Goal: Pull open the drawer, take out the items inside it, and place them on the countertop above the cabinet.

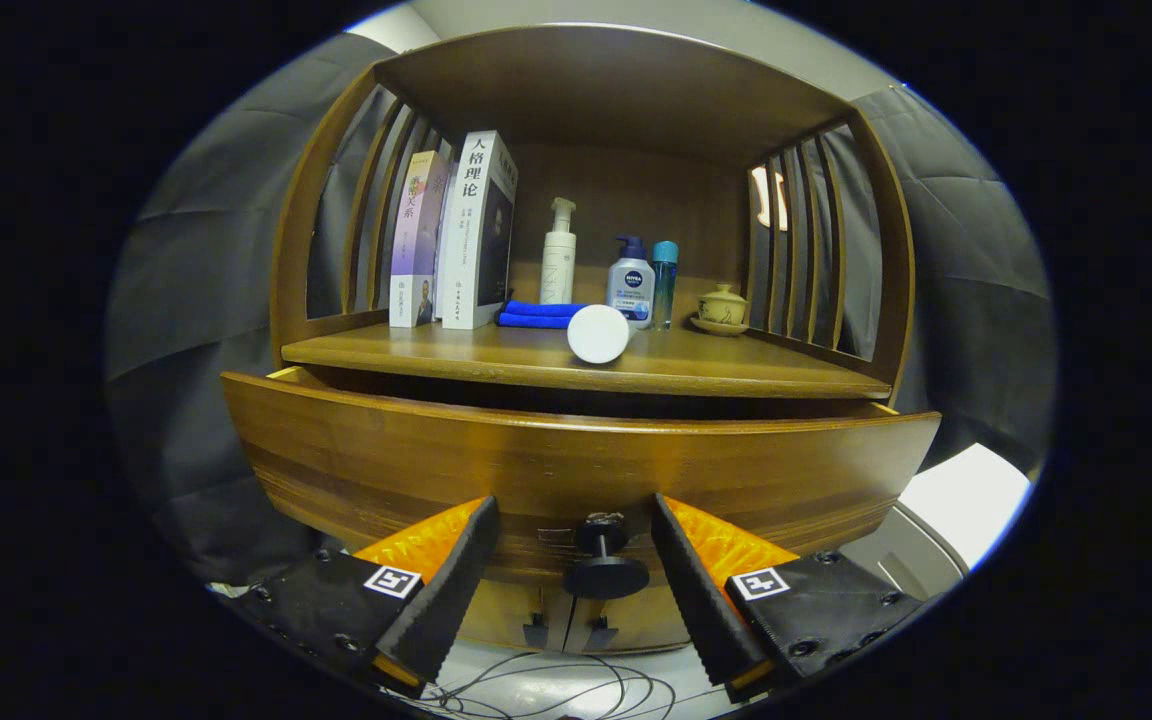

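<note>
Gripper [576, 520] is sitting w/ fingers spread wide, either side of the drawer knob [604, 562], not touching it. Knob is lying between the fingertips, on the front of the drawer [576, 460], which is standing pulled out a bit below the countertop [436, 350]. 1 white round container [598, 333] is resting near the countertop's front edge, beyond the fingers. Toward the back: 2 books [456, 235] standing at left, 1 blue cloth [538, 314], 3 bottles [630, 280], 1 lidded cup [723, 305] at right.

the drawer [576, 450] front hides its whole inside. at 12 o'clock from the tool [576, 520], the white round item [598, 333] covers part of the blue cloth [536, 314]; book [476, 230] print too small.
</note>
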{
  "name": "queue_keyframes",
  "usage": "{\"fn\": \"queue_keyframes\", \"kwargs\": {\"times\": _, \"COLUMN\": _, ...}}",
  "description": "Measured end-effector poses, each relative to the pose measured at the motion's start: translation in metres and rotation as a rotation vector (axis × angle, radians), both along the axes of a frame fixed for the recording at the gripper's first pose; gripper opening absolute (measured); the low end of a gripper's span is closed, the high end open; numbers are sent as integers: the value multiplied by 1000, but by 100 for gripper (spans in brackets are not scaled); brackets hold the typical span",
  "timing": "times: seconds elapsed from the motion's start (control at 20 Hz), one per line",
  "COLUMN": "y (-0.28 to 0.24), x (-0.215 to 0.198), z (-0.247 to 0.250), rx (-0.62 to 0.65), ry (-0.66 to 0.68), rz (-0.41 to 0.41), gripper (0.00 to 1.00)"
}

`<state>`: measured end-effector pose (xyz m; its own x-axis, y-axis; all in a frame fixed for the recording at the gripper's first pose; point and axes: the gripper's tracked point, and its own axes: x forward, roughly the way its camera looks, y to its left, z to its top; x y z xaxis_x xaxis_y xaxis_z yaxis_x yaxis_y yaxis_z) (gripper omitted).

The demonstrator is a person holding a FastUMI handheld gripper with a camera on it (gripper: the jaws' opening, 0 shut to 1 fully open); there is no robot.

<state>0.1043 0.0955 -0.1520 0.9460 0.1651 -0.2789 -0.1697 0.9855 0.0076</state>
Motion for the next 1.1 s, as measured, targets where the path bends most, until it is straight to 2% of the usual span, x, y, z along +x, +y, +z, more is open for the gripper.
{"fn": "queue_keyframes", "kwargs": {"times": 0.7, "y": 3, "x": 50, "z": -2, "rx": 25, "ry": -12, "rz": 3, "gripper": 97}}
{"fn": "queue_keyframes", "kwargs": {"times": 0.95, "y": -6, "x": 47, "z": -5, "rx": 91, "ry": 6, "rz": -28, "gripper": 97}}
{"fn": "queue_keyframes", "kwargs": {"times": 1.1, "y": -24, "x": 30, "z": 24, "rx": 61, "ry": -53, "rz": -66, "gripper": 98}}
